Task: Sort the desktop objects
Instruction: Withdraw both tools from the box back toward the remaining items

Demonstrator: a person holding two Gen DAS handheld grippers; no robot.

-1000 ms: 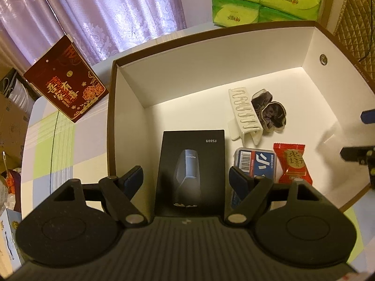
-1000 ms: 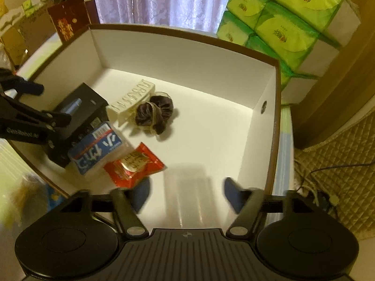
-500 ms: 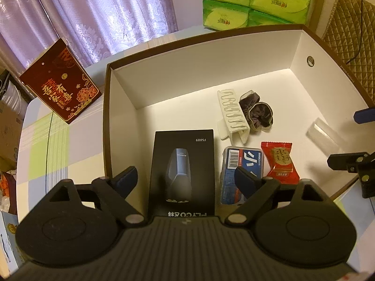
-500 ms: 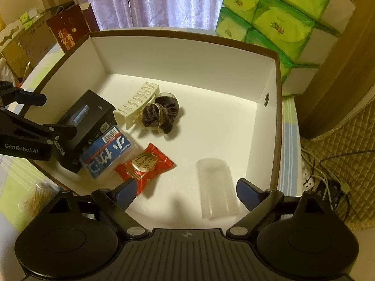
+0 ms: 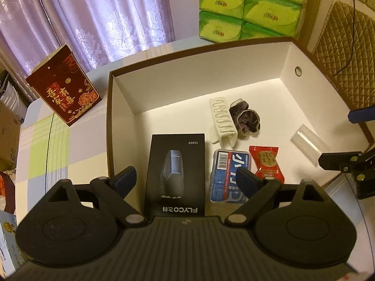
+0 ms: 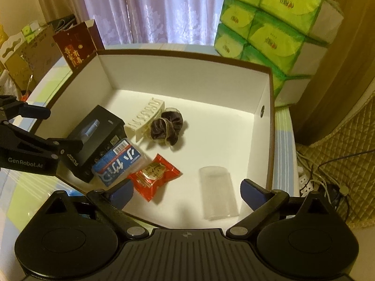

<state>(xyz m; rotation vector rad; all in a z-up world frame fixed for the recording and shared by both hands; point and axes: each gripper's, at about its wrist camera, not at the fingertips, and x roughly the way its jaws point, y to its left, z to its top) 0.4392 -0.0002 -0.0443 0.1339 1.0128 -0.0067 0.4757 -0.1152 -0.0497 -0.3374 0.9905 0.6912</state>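
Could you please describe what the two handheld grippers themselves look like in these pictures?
Both are matte black. The left gripper and right gripper each have a ribbed body, two round discs, angled linkage arms with silver pivots, and blue-padded fingers. The left one carries white "GenRobot.AI" lettering.

Two wrist fisheye cameras look steeply down, close, into one white box (image 5: pixel 121 121) (image 6: pixel 178 77): the left from its near-left side, the right from its near-right corner.

Both tongs hang spread wide and empty, the left tongs (image 5: pixel 186 179) beside the right tongs (image 6: pixel 187 190)
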